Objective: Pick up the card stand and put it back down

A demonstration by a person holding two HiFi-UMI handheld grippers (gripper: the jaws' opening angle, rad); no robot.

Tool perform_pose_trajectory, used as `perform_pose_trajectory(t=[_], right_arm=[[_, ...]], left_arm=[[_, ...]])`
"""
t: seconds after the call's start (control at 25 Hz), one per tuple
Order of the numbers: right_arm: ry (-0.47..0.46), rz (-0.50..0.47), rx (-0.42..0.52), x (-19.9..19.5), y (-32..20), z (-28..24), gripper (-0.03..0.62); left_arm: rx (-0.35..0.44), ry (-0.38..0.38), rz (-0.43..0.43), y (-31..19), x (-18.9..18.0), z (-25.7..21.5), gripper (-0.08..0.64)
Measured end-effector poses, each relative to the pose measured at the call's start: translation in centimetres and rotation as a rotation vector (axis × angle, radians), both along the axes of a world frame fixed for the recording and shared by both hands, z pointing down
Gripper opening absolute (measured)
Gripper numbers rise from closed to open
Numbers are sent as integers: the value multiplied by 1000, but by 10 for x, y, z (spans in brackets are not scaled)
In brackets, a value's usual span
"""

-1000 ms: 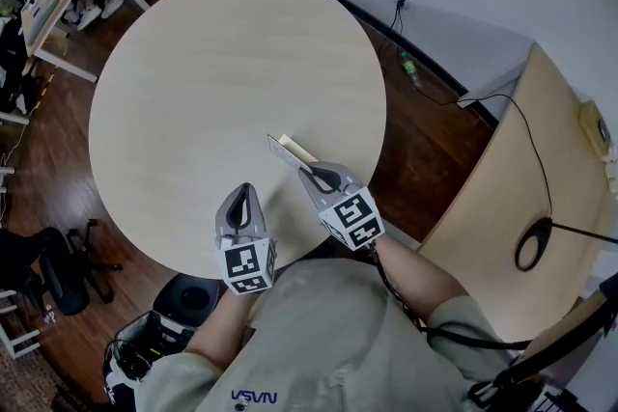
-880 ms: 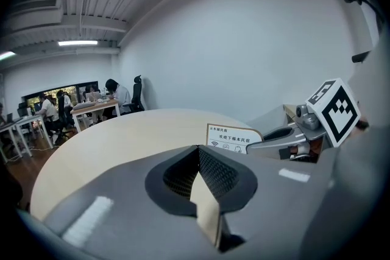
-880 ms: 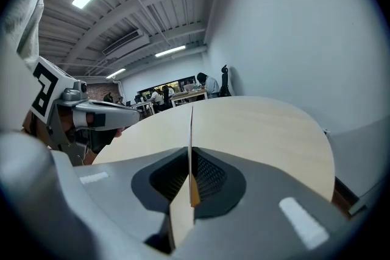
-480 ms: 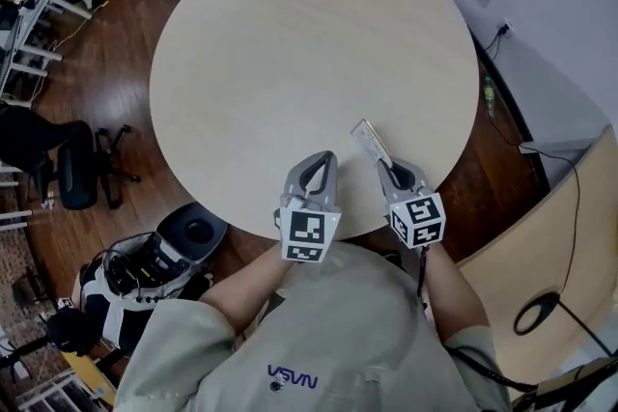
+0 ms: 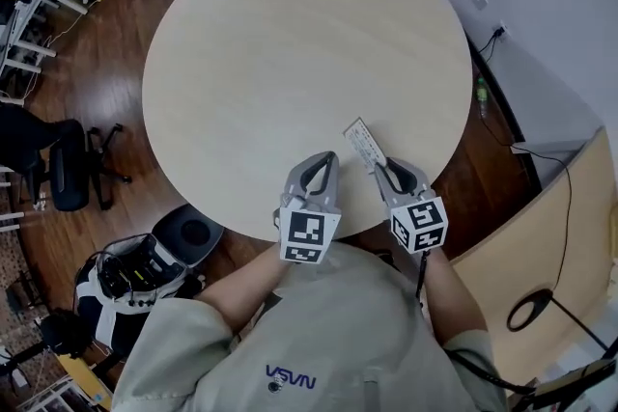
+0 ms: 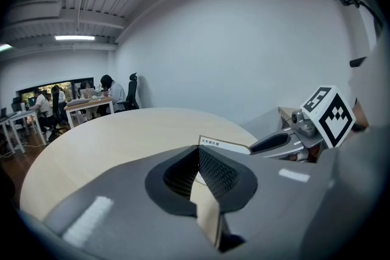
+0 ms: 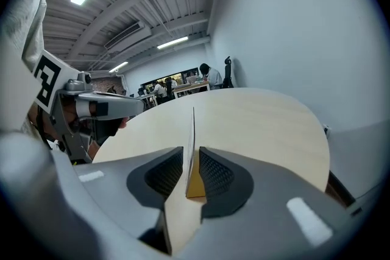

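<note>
The card stand (image 5: pixel 364 144), a thin white upright card on a small base, rests on the round pale wooden table (image 5: pixel 290 34) near its front right edge. My right gripper (image 5: pixel 383 168) straddles its near end. In the right gripper view the card stand (image 7: pixel 193 131) shows edge-on between the pads, with a gap on each side; the right gripper (image 7: pixel 190 154) is opening. My left gripper (image 5: pixel 325 160) hovers just left of it, shut with nothing held. The left gripper view shows its own closed tips (image 6: pixel 198 150), the card stand (image 6: pixel 222 145) beyond them and the right gripper (image 6: pixel 271 142).
The table's edge runs just under both grippers. Dark wooden floor surrounds the table, with a round black device (image 5: pixel 193 232) at the lower left, office chairs (image 5: pixel 58 174) at the far left and a curved wooden desk (image 5: pixel 570 236) at the right. The left gripper (image 7: pixel 116 108) shows in the right gripper view.
The head view has shifted since the earliest frame. My right gripper's jaws have spread apart from the card stand, which stays upright on the table. The left gripper remains beside it.
</note>
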State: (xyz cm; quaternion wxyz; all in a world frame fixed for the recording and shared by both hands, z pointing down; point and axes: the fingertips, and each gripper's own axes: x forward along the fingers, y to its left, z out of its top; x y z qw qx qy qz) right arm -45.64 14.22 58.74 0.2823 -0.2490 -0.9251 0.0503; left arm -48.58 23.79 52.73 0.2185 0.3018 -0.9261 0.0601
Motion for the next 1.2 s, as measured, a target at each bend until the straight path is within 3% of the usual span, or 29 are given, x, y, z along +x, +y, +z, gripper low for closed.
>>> perform_pose_trajectory(t=[0.32, 0.6, 0.72, 0.96, 1.2], right_arm=[[-85, 191, -9, 34, -24, -48, 83], [-166, 450, 0, 73, -87, -90, 26], [-202, 559, 18, 106, -116, -111, 5], [-278, 830, 97, 203, -177, -151, 0], [-309, 1024, 126, 314, -209, -173, 0]], left_arm=[[100, -23, 129, -26, 12, -23, 8], [171, -54, 289, -92, 31, -54, 8], [185, -42, 364, -123, 59, -71, 8], [251, -71, 608, -200, 138, -114, 8], [273, -112, 744, -236, 230, -143, 8]])
